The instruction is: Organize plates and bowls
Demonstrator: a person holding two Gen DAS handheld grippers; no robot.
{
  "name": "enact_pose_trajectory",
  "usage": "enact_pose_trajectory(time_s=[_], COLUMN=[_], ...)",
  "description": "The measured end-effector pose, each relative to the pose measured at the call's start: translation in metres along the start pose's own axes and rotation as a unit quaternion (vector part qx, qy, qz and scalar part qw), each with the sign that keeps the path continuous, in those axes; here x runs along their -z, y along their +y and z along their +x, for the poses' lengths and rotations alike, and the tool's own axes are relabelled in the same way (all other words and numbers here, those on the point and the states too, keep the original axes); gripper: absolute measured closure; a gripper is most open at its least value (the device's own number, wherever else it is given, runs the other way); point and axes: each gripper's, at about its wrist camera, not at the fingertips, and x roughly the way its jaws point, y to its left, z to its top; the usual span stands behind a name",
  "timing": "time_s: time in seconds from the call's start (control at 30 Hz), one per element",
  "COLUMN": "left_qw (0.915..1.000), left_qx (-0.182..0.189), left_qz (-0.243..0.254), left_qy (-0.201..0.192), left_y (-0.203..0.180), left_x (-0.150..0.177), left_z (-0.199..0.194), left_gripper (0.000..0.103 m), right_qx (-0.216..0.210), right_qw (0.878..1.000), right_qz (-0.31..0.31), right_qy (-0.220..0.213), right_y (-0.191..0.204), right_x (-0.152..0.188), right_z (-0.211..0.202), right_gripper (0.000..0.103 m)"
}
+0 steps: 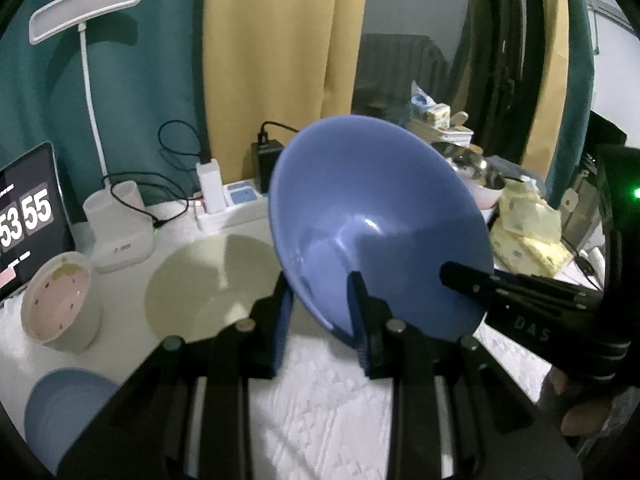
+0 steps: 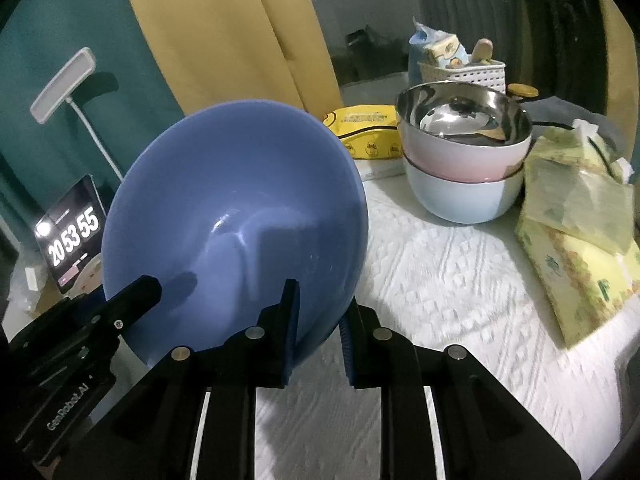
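A large blue bowl (image 1: 376,216) is held tilted above the white tablecloth, and both grippers grip its rim. My left gripper (image 1: 320,304) is shut on the rim at the bowl's lower left edge. My right gripper (image 2: 320,312) is shut on the rim at the opposite side; it shows in the left wrist view (image 1: 464,276) as a black finger over the bowl. The same bowl fills the right wrist view (image 2: 236,224). A pale green plate (image 1: 208,276) lies on the table behind the bowl. A pink-lined bowl (image 1: 60,300) and a smaller blue bowl (image 1: 64,408) sit at the left.
A stack of bowls, steel in pink (image 2: 464,148) in pale blue (image 2: 460,200), stands at the back right. Yellow tissue packs (image 2: 580,248) lie at the right edge. A tablet clock (image 1: 28,216), a lamp base (image 1: 120,228) and a power strip (image 1: 228,208) line the back left.
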Motion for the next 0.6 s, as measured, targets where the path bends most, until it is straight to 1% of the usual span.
enact_pose_trajectory(time_s=[0.43, 0.6], left_qw=[0.9998, 0.9996], left_qx=[0.018, 0.023], left_qz=[-0.005, -0.008], left_qy=[0.005, 0.013], left_y=[-0.002, -0.003], left_x=[0.020, 0.031], left_z=[-0.033, -0.041], left_gripper=[0.075, 0.075], right_qx=[0.015, 0.018], right_qw=[1.000, 1.000], right_qz=[-0.004, -0.001], right_qy=[-0.008, -0.001], right_y=[0.018, 0.021], right_x=[0.024, 0.037], right_z=[-0.039, -0.050], right_gripper=[0.083, 0.082])
